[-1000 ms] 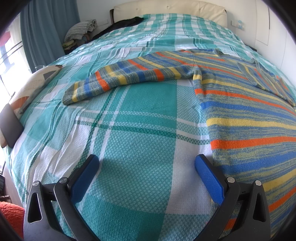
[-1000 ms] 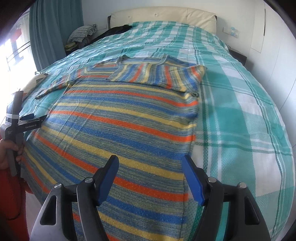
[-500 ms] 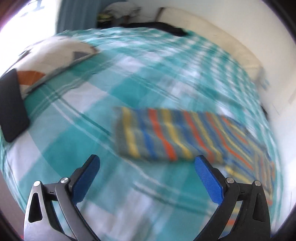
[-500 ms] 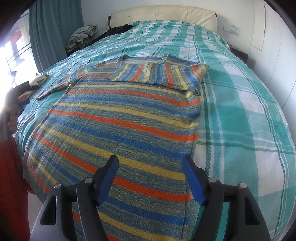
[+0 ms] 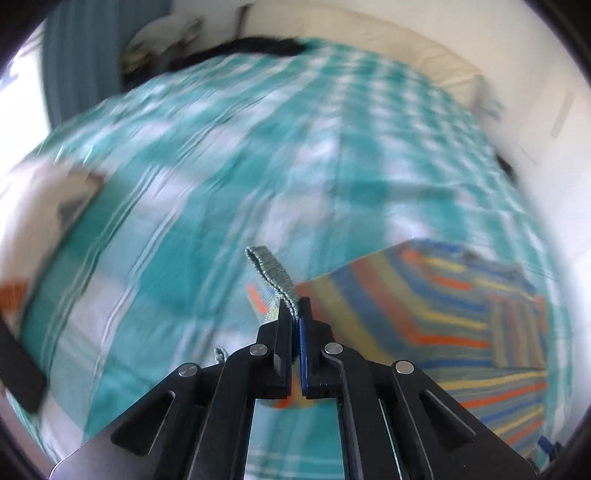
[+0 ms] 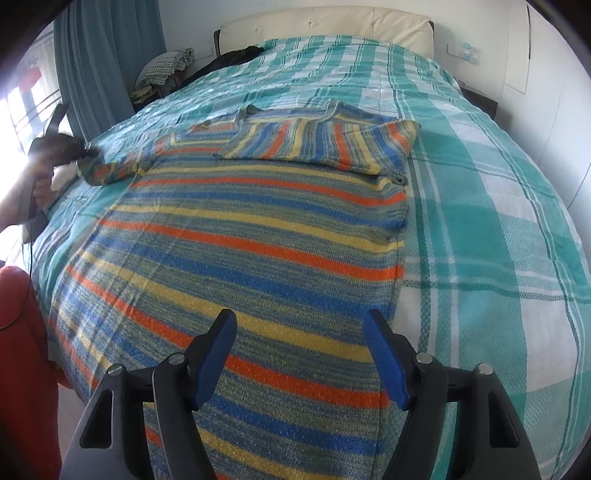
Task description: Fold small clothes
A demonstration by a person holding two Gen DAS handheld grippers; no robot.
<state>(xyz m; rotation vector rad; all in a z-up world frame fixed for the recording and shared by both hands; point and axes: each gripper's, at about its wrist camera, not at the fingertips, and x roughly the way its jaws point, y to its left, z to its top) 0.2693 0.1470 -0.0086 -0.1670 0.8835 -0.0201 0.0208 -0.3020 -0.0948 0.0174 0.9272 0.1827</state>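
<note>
The right gripper [image 6: 299, 354] hovers with jaws spread above the near hem of the striped sweater [image 6: 236, 258], which lies flat on the checked bedspread [image 6: 498, 221] with one sleeve [image 6: 325, 144] folded across the chest. Farther left, the left gripper [image 5: 294, 314] is clamped on the other sleeve's cuff [image 5: 271, 273], lifted off the bed. A headboard [image 6: 332, 18] stands beyond.

A: Here's the bed [image 6: 480, 229], under a teal and white plaid cover.

B: On it?

A: A striped sweater [image 6: 240, 251] lies flat across the near left, one sleeve folded over its far end. Dark clothing [image 6: 229, 61] lies at the far left by the headboard [image 6: 325, 22].

B: And the left edge?

A: A pale cushion [image 5: 40, 206], blurred.
</note>
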